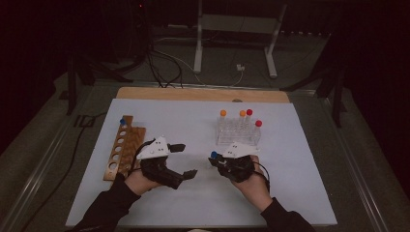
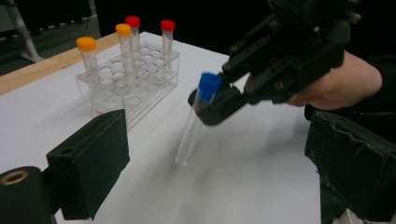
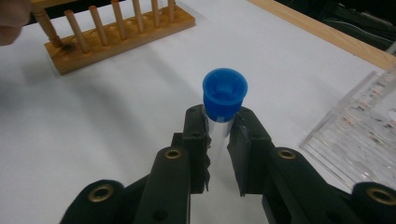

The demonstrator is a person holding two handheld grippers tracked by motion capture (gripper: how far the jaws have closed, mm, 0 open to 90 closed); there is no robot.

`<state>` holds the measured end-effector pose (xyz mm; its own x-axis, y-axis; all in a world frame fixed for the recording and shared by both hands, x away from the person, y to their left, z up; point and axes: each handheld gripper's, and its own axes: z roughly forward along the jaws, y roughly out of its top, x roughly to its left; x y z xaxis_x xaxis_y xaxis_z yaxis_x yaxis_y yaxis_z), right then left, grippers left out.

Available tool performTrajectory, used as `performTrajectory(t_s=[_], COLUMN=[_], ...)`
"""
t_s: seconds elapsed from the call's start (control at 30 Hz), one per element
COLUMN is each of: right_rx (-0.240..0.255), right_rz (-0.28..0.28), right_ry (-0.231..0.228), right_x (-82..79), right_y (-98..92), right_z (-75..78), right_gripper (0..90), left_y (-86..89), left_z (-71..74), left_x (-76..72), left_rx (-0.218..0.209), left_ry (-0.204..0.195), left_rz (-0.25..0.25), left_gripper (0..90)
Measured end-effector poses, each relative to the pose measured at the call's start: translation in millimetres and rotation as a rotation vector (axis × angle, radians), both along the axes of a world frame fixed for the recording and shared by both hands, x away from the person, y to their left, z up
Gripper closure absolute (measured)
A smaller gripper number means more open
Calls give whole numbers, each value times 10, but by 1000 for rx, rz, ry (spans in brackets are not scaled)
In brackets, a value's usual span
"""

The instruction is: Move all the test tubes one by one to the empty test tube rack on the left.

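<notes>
Wooden rack (image 1: pixel 124 147) blocks left side of white mat (image 1: pixel 193 116), blue-capped tube standing at its far end. Clear rack (image 1: pixel 238 131) with orange and red capped tubes (image 1: pixel 249 116) blocks far right. Open lane between racks, far centre. Left gripper (image 1: pixel 186 159) and right gripper (image 1: pixel 216 159) crowd near centre, narrow gap between. Near edge strip free except forearms.

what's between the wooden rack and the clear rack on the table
In the high view, both hand-held grippers: the left hand-held gripper, open, nearer the wooden rack; the right hand-held gripper, holding a blue-capped tube, before the clear rack.
</notes>
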<state>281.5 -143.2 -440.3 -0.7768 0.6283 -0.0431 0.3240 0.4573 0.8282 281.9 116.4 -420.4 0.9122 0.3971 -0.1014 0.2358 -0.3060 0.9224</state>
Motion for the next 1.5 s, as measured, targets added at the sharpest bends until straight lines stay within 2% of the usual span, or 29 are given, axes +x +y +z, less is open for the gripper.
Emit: performTrajectory(t_s=[0.23, 0.4, 0.5, 0.6, 0.67, 0.73, 0.93, 1.1, 1.27, 1.5], right_rx=[4, 5, 3, 3, 2, 7, 6, 8, 8, 20], right_rz=[25, 35, 37, 36, 36, 34, 32, 27, 25, 29], right_ry=[5, 5, 4, 7, 5, 8, 3, 0, 9, 7], right_x=[-39, -48, -48, -46, -45, -43, -45, -42, -35, -27], right_y=[42, 46, 47, 45, 43, 39, 34, 21, 19, 10], right_z=[10, 15, 14, 11, 12, 17, 23, 33, 27, 31], right_gripper=[769, 769, 769, 769, 769, 769, 769, 769, 769, 761], left_y=[-145, -281, -341, -394, -427, -462, -537, -544, -557, -542], left_z=[25, 22, 22, 24, 26, 21, -2, -9, 1, 22], left_x=[76, 113, 136, 152, 162, 173, 214, 234, 233, 230], left_rx=[2, 29, 37, 38, 48, 51, 80, 83, 106, 111], left_ry=[-11, -17, -22, -25, -32, -31, -24, -17, -35, -54], left_rz=[-11, -28, -29, -34, -40, -42, -44, -48, -47, -34], left_gripper=[227, 370, 409, 502, 520, 575, 660, 731, 757, 772])
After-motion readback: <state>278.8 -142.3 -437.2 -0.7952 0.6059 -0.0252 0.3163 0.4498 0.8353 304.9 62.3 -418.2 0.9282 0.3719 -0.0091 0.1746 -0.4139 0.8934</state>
